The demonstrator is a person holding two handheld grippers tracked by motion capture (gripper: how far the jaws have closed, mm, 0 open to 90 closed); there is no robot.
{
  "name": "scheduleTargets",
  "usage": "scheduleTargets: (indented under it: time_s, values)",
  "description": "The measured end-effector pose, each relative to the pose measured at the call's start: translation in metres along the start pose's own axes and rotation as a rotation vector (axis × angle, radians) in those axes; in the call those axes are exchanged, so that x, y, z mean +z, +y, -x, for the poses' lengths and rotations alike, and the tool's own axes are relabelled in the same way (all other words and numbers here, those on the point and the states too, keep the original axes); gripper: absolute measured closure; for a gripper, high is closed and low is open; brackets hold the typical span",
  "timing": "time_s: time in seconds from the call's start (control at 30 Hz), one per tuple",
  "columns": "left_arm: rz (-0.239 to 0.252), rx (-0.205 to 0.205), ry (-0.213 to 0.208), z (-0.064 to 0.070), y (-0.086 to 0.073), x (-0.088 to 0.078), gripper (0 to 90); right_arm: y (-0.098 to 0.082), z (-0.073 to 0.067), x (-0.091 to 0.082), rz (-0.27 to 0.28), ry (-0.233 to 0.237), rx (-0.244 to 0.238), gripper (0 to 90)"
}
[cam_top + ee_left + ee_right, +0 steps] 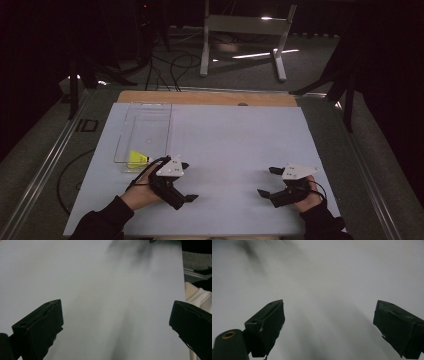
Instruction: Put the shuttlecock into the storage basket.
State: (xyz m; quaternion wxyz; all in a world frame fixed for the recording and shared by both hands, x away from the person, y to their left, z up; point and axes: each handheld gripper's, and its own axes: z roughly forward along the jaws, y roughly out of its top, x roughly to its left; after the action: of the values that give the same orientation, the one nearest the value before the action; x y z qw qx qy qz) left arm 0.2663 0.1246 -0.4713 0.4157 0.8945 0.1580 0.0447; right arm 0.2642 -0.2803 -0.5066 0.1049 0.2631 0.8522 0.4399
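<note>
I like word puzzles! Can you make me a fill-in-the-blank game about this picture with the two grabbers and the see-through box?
1. The yellow thing lies inside the clear ____.
2. The box sits nearer the ____ gripper.
3. The jaws of the right gripper stand wide ____.
4. Both grippers hover over the pale ____ on the table.

Missing words: box; left; open; sheet

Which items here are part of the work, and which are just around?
In the work:
- left gripper, fingers apart, holding nothing
- right gripper, fingers apart, holding nothing
- yellow item in the clear tray

Just around:
- white stand on the floor
- floor cables
</note>
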Motion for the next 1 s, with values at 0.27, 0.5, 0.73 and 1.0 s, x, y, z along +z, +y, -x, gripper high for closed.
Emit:
scheduleTargets:
  time_s: [0.27, 0.5, 0.73, 1.0]
  values:
    - [-0.038, -0.038, 0.002, -0.003, -0.024, -0.006, 0.2, 0.0, -0.001, -0.001, 0.009, 0.001, -0.007, 12.8]
    - [-0.051, -0.086, 0.024, -0.007, -0.043, -0.013, 0.2, 0.001, -0.001, -0.001, 0.005, 0.0, -0.005, 11.5]
    - [-0.058, -0.14, 0.03, -0.008, -0.061, -0.022, 0.2, 0.002, -0.002, -0.002, -0.027, 0.003, 0.017, 11.0]
    - [-0.03, -0.204, 0.077, -0.011, -0.077, -0.035, 0.2, 0.002, -0.001, -0.005, -0.008, 0.012, 0.04, 9.8]
